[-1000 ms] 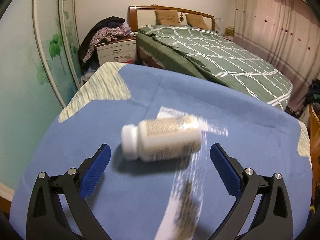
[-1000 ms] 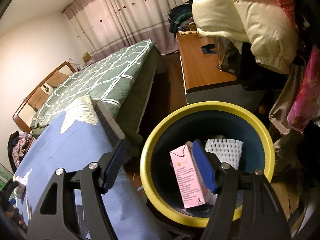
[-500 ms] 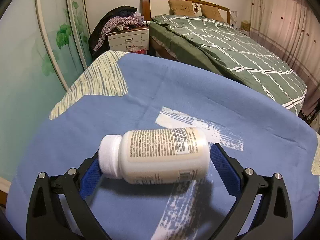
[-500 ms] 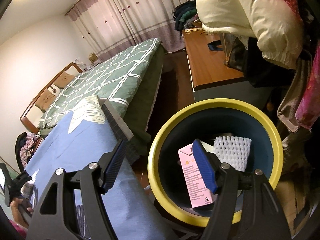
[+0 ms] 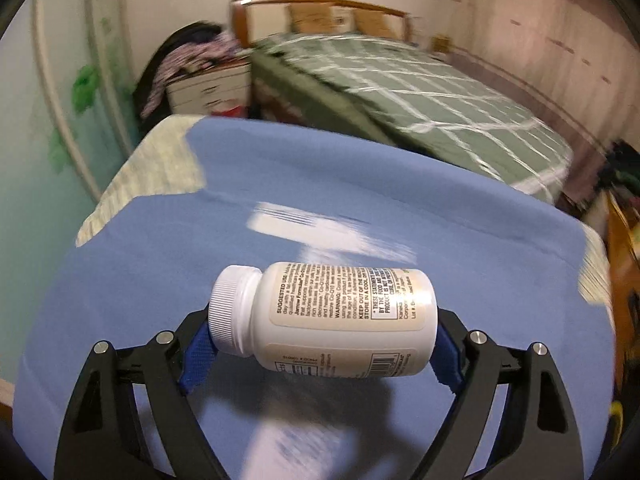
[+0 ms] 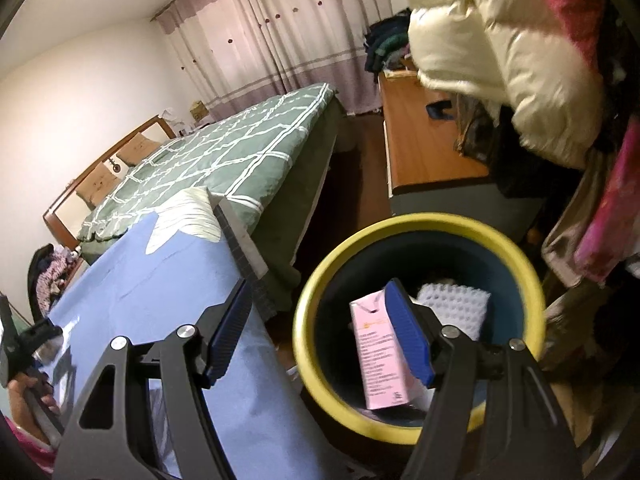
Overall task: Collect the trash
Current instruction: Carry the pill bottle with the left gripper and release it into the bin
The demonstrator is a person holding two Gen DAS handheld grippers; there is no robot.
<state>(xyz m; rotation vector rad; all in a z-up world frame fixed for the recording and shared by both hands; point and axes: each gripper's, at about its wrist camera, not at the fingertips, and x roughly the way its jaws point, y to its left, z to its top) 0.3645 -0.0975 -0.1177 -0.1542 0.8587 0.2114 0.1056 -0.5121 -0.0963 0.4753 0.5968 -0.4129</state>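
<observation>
My left gripper is shut on a white pill bottle, gripped end to end with its cap to the left, held above the blue tablecloth. My right gripper is open and empty, above the table's edge next to a yellow-rimmed blue bin. In the bin lie a pink carton and a white foam net.
A white wrapper lies on the blue cloth beyond the bottle. A green-quilted bed stands beyond the table. A wooden desk and hanging clothes crowd the space around the bin. The left gripper and hand show at the left edge of the right wrist view.
My left gripper moved up to the pill bottle, closed on it and lifted it off the cloth. My right gripper drifted slightly over the bin and stayed open.
</observation>
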